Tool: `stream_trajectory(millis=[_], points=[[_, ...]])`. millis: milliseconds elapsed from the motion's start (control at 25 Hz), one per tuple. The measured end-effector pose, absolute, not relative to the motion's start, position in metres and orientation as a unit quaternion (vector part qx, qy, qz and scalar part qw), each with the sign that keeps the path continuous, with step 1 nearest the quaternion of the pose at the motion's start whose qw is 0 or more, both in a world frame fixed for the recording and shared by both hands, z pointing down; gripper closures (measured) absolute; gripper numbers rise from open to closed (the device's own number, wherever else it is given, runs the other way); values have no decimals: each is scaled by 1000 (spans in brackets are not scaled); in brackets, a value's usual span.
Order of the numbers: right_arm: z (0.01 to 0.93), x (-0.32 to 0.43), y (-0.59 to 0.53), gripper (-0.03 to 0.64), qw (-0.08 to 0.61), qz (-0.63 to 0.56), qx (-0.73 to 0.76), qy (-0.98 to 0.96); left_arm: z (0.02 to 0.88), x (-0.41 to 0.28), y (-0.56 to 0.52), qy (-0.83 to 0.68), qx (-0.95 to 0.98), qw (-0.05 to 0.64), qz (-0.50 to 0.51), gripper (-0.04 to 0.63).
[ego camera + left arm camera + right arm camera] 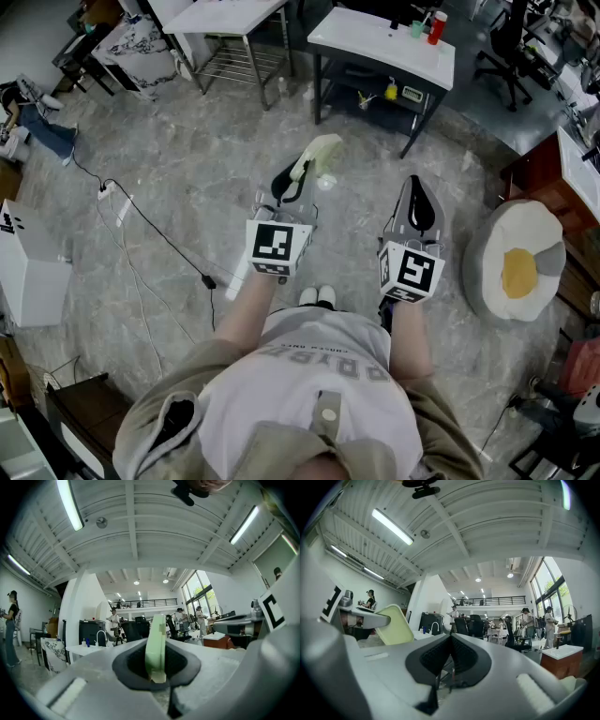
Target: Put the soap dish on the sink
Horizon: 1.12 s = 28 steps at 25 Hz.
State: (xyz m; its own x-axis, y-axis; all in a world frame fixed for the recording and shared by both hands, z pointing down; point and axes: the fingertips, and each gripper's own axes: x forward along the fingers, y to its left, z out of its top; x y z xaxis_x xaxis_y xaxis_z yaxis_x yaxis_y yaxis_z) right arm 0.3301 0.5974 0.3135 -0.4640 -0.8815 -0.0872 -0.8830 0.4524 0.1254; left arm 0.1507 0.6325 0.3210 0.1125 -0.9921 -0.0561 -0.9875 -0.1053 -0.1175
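Note:
A pale green soap dish (315, 157) is clamped edge-on in my left gripper (290, 187), held level out in front of the person. In the left gripper view the soap dish (155, 645) stands upright between the black pads. My right gripper (421, 204) is level beside it, shut with nothing between its jaws (450, 653). From the right gripper view the soap dish (396, 626) shows at the left. A white sink unit (386, 42) on a dark frame stands ahead across the floor; its faucet (100, 637) shows small in the left gripper view.
A second white table (225, 17) stands left of the sink unit. A red can (437, 27) and a cup rest on the sink top. An egg-shaped cushion (517, 262) lies on the floor at the right. Cables (141, 225) trail at the left. Several people stand in the distance.

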Motion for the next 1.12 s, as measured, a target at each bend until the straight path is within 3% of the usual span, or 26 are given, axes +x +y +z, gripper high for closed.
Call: stream_trajectory(millis=[920,960,1040,1120], points=[[323,344,551,614,28,34,-515,856,334,151,593,674,-736,51,-37,569],[323,344,548,606,29,31,-511,859,333,150,590,675,-735,51,-36,569],[322,341,543,486,31,29,-495,868,329,149,586,677,-734,50,-32,569],[321,338,538,425,33,30,-483,875,325,147,580,679,-732,48,-29,569]])
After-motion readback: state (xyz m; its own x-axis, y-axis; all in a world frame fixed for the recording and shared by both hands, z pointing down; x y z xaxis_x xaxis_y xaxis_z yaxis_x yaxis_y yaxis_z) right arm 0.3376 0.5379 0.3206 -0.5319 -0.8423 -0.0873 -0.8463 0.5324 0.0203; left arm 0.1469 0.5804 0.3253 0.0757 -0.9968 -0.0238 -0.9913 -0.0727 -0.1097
